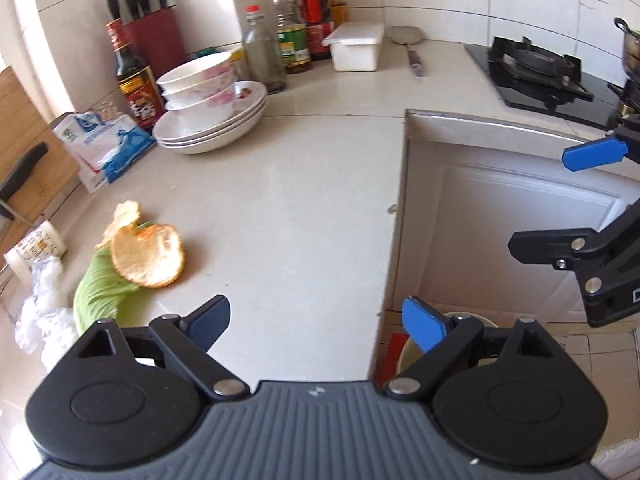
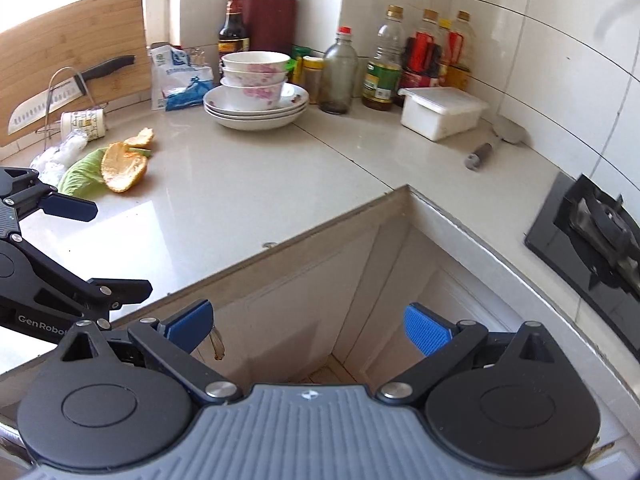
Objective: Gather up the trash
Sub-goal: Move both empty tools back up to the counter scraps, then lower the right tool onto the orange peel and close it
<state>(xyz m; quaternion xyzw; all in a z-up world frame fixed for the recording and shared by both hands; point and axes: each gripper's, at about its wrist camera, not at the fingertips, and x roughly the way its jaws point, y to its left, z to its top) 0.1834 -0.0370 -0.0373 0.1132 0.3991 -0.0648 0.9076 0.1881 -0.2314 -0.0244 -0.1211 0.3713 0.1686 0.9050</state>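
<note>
Both the left gripper [image 1: 316,324] and right gripper [image 2: 310,326] hung empty with fingers apart, so collecting seemingly had not begun: the orange peel [image 1: 147,255] lay on the cabbage leaf [image 1: 100,294] at ten o'clock, probably demanding a leftward reach.

Each gripper has a grey ribbed body with a small white logo, two round black discs at 5 and 7 o'clock, black link arms with silver screws, and blue textured pads. The left gripper [image 1: 316,326] carries white "GenRobot" lettering; the right gripper [image 2: 310,330] looks identical.
</note>
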